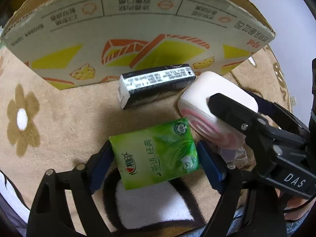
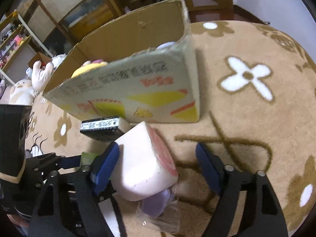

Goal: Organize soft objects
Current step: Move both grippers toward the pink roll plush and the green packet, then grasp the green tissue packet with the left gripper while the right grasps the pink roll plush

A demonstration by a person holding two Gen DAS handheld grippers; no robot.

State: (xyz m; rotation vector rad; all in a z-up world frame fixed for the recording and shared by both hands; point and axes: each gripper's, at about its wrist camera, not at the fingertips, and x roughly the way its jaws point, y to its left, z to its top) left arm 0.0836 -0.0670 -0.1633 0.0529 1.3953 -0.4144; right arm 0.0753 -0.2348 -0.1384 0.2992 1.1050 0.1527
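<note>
In the left wrist view a green tissue pack (image 1: pixel 156 154) lies on the beige flower rug (image 1: pixel 59 118), and my left gripper (image 1: pixel 154 146) is shut on it, one blue pad against each side. To its right stands a white and pink roll-cake squishy (image 1: pixel 209 102). My right gripper (image 2: pixel 157 146) straddles that squishy (image 2: pixel 142 164) and is open: the left pad (image 2: pixel 108 162) touches it, while the right pad (image 2: pixel 205 167) stands apart. A black tissue pack (image 1: pixel 156 85) lies against the printed cardboard box (image 1: pixel 138 39).
The open box (image 2: pixel 138 90) holds a yellow plush (image 2: pixel 86 69) and other soft items. A purple item in clear wrap (image 2: pixel 156 205) lies under the squishy. Plush toys (image 2: pixel 23 86) sit on the floor at far left, with wooden shelves (image 2: pixel 59 9) behind.
</note>
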